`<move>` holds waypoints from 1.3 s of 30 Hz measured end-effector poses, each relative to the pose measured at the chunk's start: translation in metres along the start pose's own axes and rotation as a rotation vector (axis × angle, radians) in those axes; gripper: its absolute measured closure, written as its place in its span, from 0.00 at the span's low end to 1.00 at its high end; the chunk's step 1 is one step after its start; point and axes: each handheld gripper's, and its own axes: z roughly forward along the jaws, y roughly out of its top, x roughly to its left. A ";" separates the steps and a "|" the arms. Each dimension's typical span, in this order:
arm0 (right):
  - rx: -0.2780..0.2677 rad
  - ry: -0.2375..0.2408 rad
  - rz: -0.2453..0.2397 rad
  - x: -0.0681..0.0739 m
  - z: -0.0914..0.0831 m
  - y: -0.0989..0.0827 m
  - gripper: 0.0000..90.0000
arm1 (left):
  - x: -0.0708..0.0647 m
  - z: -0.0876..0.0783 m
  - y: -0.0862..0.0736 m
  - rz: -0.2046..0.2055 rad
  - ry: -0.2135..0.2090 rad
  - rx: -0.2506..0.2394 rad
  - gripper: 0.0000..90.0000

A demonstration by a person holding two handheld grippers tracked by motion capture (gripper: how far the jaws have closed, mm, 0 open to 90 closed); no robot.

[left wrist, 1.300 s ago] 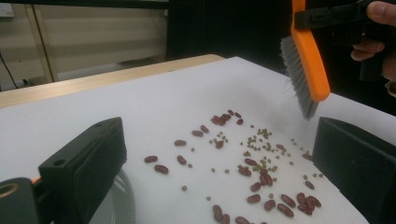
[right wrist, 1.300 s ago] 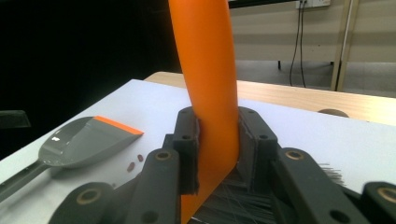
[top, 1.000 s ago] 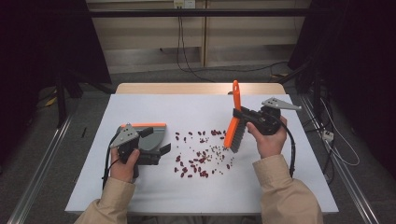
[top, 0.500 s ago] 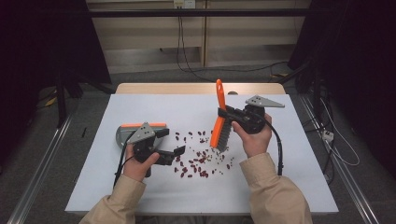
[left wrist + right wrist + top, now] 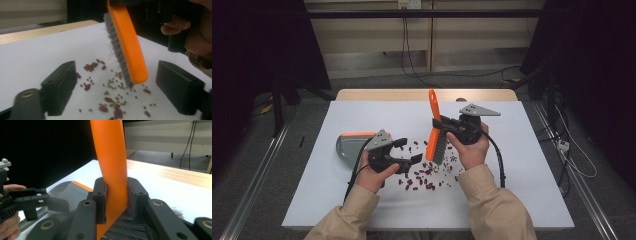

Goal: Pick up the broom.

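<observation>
Orange brush (image 5: pixel 434 131) with grey bristles, near upright, bristle end over scattered beans (image 5: pixel 424 175) mid-table (image 5: pixel 522 180). Right tool (image 5: pixel 443 131) clenched on its handle. Left tool (image 5: pixel 408 151) empty, jaws just closing. Since earlier, both hands moved inward; grey dustpan (image 5: pixel 349 145) left behind.

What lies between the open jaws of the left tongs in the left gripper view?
In the left gripper view, scattered red beans and smaller green ones on the white table, with the orange brush hanging bristles-down over them.

One brush (image 5: pixel 435 131), one dustpan (image 5: pixel 349 145), many scattered beans (image 5: pixel 427 175)
</observation>
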 end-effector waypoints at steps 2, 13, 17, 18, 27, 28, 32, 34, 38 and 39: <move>0.004 0.007 -0.005 0.004 0.003 0.000 0.79 | -0.002 0.004 0.000 -0.001 0.002 0.016 0.30; 0.010 0.022 -0.062 0.020 0.012 0.006 0.79 | -0.003 0.019 -0.005 -0.049 -0.023 0.062 0.58; 0.013 0.018 -0.072 0.023 0.014 0.007 0.79 | -0.001 0.018 -0.005 -0.061 -0.001 0.062 0.76; 0.013 0.018 -0.072 0.023 0.014 0.007 0.79 | 0.000 0.017 -0.005 -0.069 0.005 0.064 0.76; 0.001 0.017 -0.075 0.031 0.018 0.009 0.76 | -0.002 0.012 -0.004 -0.042 0.106 0.055 0.79; -0.005 0.011 -0.076 0.031 0.018 0.009 0.70 | -0.002 0.012 -0.004 -0.041 0.119 0.051 0.79; -0.023 -0.043 -0.085 0.033 0.018 0.009 0.44 | 0.002 0.007 -0.004 -0.055 0.148 0.038 0.79; -0.028 -0.051 -0.071 0.033 0.018 0.009 0.37 | 0.003 0.005 -0.004 -0.058 0.160 0.034 0.79; -0.022 -0.065 -0.061 0.034 0.018 0.008 0.31 | 0.004 0.004 -0.004 -0.060 0.176 0.031 0.79; -0.015 -0.081 -0.059 0.035 0.018 0.007 0.28 | 0.004 0.004 -0.004 -0.061 0.182 0.033 0.79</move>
